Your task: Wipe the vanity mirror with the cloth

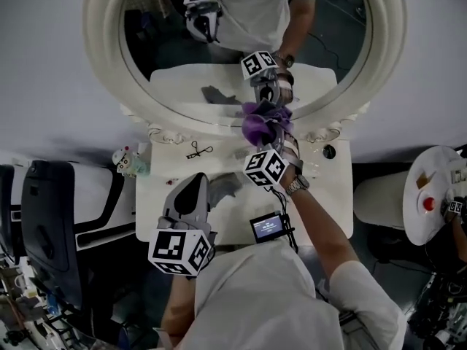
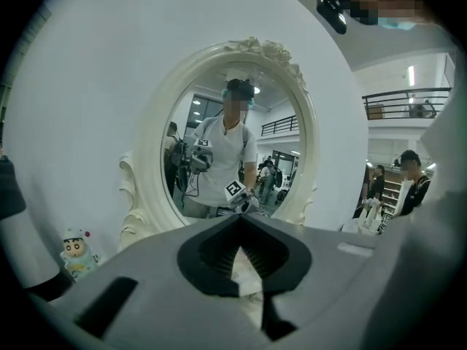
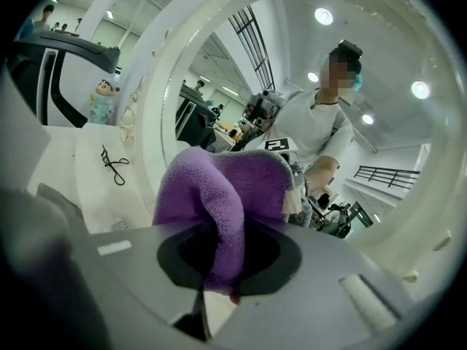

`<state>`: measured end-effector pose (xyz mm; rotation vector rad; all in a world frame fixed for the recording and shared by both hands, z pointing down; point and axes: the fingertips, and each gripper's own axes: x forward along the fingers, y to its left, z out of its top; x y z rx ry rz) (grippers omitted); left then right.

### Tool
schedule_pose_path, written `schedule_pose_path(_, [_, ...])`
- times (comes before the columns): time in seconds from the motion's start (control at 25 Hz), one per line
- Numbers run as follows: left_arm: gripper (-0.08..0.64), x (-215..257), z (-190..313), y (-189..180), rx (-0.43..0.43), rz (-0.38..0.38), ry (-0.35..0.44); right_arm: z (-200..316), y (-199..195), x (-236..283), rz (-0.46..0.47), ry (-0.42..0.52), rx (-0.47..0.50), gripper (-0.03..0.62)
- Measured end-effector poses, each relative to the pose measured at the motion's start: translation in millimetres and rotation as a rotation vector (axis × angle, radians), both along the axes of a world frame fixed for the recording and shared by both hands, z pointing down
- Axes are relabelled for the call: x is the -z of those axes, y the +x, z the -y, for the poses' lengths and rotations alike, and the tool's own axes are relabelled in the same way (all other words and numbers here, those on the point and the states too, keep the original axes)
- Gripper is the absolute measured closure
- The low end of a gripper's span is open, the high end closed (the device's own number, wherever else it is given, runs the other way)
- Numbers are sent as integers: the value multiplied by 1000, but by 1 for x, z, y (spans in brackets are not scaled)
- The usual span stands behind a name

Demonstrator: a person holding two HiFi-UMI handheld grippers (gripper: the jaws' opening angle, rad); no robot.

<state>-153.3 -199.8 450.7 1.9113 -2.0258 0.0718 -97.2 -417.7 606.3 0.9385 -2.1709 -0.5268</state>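
**Purple cloth pressed low on the mirror**

The right tool (image 3: 222, 272) had its jaws clamped on the purple cloth (image 3: 219, 188). The cloth was bunched against the glass at the bottom centre of the oval vanity mirror (image 1: 98, 42), just above the white table (image 1: 328, 203). The left tool (image 1: 195, 188) hung over the table, lower left of centre, jaws together and gripping nothing.

Vanity corner in a big open hall
A vanity mirror (image 1: 102, 49), table (image 1: 328, 203), eyelash curler (image 1: 195, 150) and figurine (image 1: 124, 162) stand by a plain wall (image 2: 87, 86); a balcony railing (image 2: 408, 97), ceiling lights (image 3: 323, 16) and bystanders (image 2: 411, 177) show beyond.
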Motion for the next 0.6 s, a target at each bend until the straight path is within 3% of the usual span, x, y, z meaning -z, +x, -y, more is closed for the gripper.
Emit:
schedule_pose_path(0.44, [558, 4, 23, 44, -116, 5, 19, 37, 80, 63, 116, 59, -156, 532])
schedule_pose_path(0.6, [558, 3, 20, 47, -138, 7, 19, 39, 98, 87, 212, 72, -217, 529])
